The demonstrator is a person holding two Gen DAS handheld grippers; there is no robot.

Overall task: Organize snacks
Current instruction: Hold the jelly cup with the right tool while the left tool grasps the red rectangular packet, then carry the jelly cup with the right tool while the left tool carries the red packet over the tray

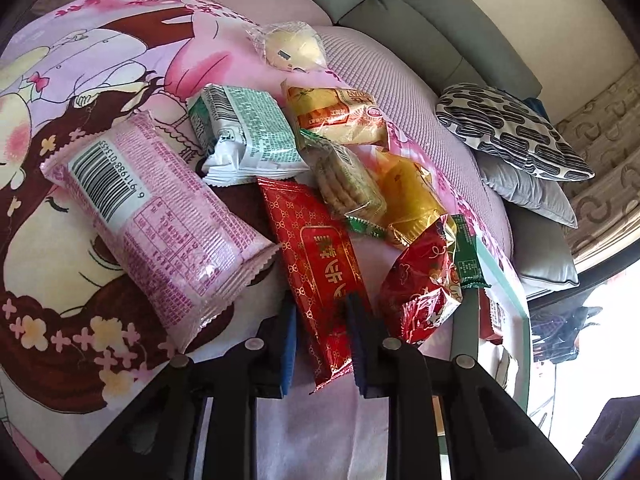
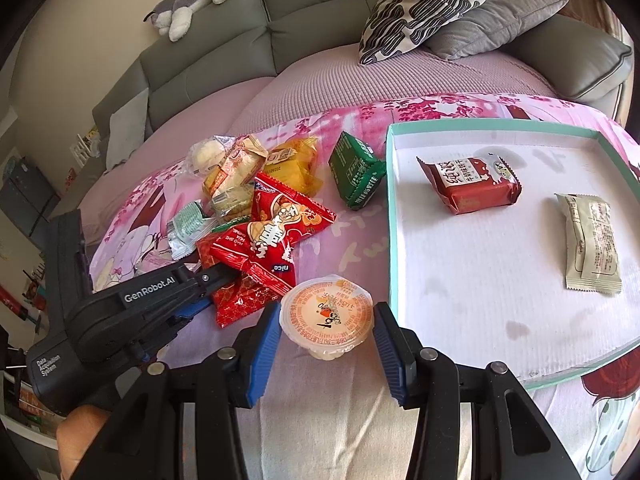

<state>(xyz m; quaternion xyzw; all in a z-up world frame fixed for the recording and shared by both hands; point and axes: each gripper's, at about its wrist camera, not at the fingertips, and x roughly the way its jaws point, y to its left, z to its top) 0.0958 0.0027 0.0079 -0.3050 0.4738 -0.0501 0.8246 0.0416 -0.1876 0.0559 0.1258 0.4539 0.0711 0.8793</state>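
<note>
My left gripper [image 1: 320,300] is shut on the near end of a flat red packet [image 1: 316,256], with a blue pad against each long edge. Around it on the pink cartoon cloth lie a pink packet [image 1: 152,232], a white-green packet [image 1: 244,132], a cracker pack [image 1: 348,180] and a red foil bag [image 1: 420,292]. My right gripper [image 2: 328,308] is shut on a sealed orange-lidded jelly cup [image 2: 326,314], just left of the teal-rimmed white tray [image 2: 390,208]. The tray holds a brown-red packet [image 2: 468,184] and a beige packet [image 2: 592,244]. The left gripper [image 2: 224,280] shows at the snack pile's near edge.
A green packet [image 2: 354,168] lies between the pile and the tray. A grey sofa [image 2: 224,64] curves behind, with a patterned cushion [image 2: 428,4] on a grey cushion [image 2: 496,20] and a plush dog [image 2: 192,0] on its back. A hand [image 2: 80,432] shows bottom left.
</note>
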